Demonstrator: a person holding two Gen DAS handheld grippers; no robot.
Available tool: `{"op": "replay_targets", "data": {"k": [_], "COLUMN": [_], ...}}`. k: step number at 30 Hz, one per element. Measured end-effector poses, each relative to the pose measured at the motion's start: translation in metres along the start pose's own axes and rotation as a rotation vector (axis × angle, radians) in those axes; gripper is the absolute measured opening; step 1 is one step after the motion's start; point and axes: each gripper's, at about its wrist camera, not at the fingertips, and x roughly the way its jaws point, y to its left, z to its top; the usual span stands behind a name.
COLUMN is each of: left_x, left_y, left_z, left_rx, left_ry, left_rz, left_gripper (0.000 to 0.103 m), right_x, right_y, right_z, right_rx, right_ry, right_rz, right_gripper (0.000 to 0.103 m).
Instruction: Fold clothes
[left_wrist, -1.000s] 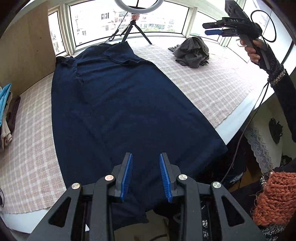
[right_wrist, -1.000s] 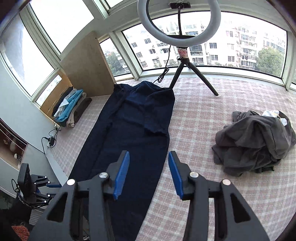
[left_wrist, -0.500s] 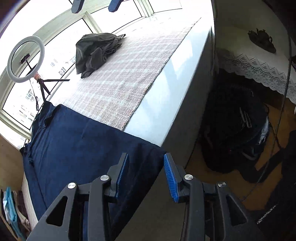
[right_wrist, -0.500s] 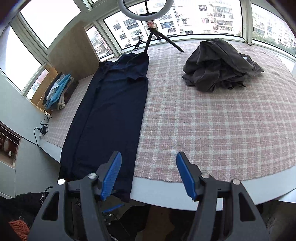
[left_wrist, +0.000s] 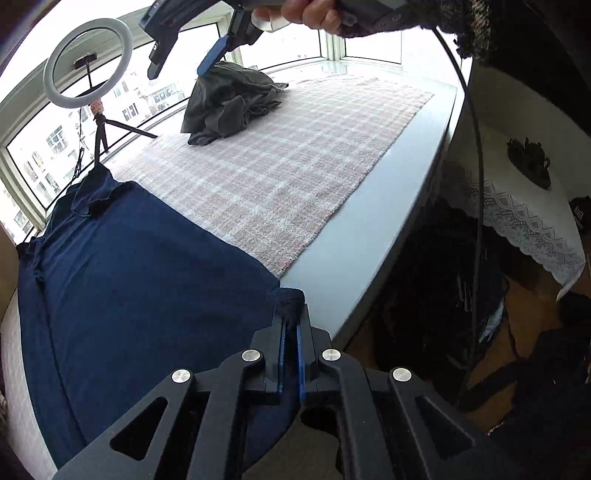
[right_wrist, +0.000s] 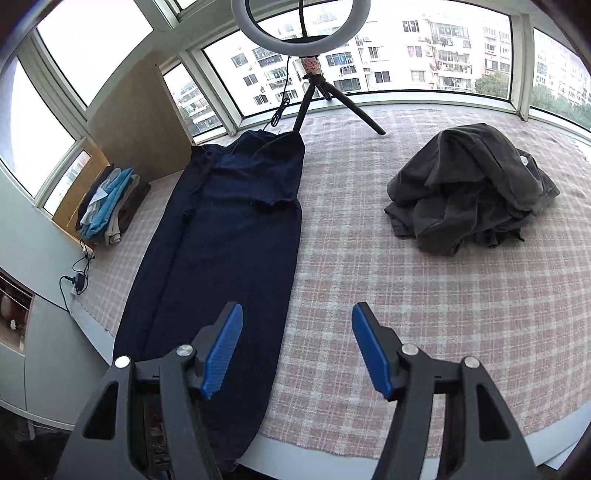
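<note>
We see a navy garment (left_wrist: 140, 280) spread lengthwise on a pink checked mat (left_wrist: 280, 162) that covers a wide sill under the windows. Its near end reaches the sill's front edge and hangs over it a little.

Our left claw (left_wrist: 290, 317) is pressed together on the garment's near right corner. A small bunch of navy cloth stands up just beyond the tips, pinched between the blue pads (left_wrist: 298, 354). The rest of the garment runs away from this claw, up and to the left in the left wrist view, towards a ring light (left_wrist: 88, 62) on its tripod at the far end.

Our right claw (right_wrist: 297, 350) is spread, with nothing between its pads. In the right wrist view it hangs above the mat (right_wrist: 424, 295), over the garment's (right_wrist: 229, 236) right edge: the left pad sits over navy cloth, the right pad over bare mat. We cannot tell how high it is above the cloth. In the left wrist view the same claw (left_wrist: 177, 62) shows at the top, held by a hand (left_wrist: 314, 14).

A heap of grey clothes (right_wrist: 469, 188) lies on the mat well to the right of the garment. A stack of folded clothes (right_wrist: 107, 206) sits at the far left, beside a wooden board (right_wrist: 136, 122).
</note>
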Motion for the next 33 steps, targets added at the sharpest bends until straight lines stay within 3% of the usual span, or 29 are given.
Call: {"op": "replay_targets", "data": {"k": [4,7,9,12,13,15,16,17,24,28,33], "left_x": [-0.019,-0.011,-0.008,-0.01,-0.011,-0.013,-0.015,-0.017,-0.053,-0.075,-0.081], "left_y": [0.047,0.063,0.073,0.085,0.087,0.087,0.085,0.084,0.101,0.115,0.127], "left_z": [-0.002,-0.007,-0.009,-0.011,-0.012,-0.014,-0.016,-0.019,-0.072,-0.118,-0.164], "left_rx": [-0.181,-0.227,-0.269,-0.341,-0.36,-0.379,-0.382,-0.392,-0.638,-0.808,-0.966], "left_ry": [-0.014,0.008,0.017,0.002,-0.001,-0.015,-0.022,-0.029,-0.107,-0.132,-0.123], "left_rz": [-0.04,-0.035,-0.051,-0.074,-0.086,-0.097,-0.098,-0.095,-0.045,0.014,0.089], "left_gripper": [0.004,0.004,0.004,0.004,0.004,0.004,0.004,0.004,0.003,0.003,0.003], "right_x": [0.094,0.176,0.217,0.252,0.259,0.267,0.268,0.268,0.242,0.242,0.275], "right_y": [0.002,0.004,0.005,0.016,0.018,0.021,0.022,0.023,0.058,0.119,0.205], "right_z": [0.073,0.113,0.127,0.134,0.134,0.135,0.136,0.137,0.155,0.162,0.152], "right_rx": [0.0,0.011,0.033,-0.016,-0.02,-0.032,-0.026,-0.012,0.0,-0.118,-0.269], "right_ry": [0.002,0.092,0.164,0.212,0.228,0.226,0.223,0.229,0.182,0.186,0.21], "right_rz": [0.018,-0.015,0.002,-0.047,-0.048,-0.053,-0.056,-0.055,-0.063,-0.096,-0.104], "right_gripper": [0.059,0.059,0.059,0.059,0.057,0.044,0.021,0.005,0.004,0.004,0.004]}}
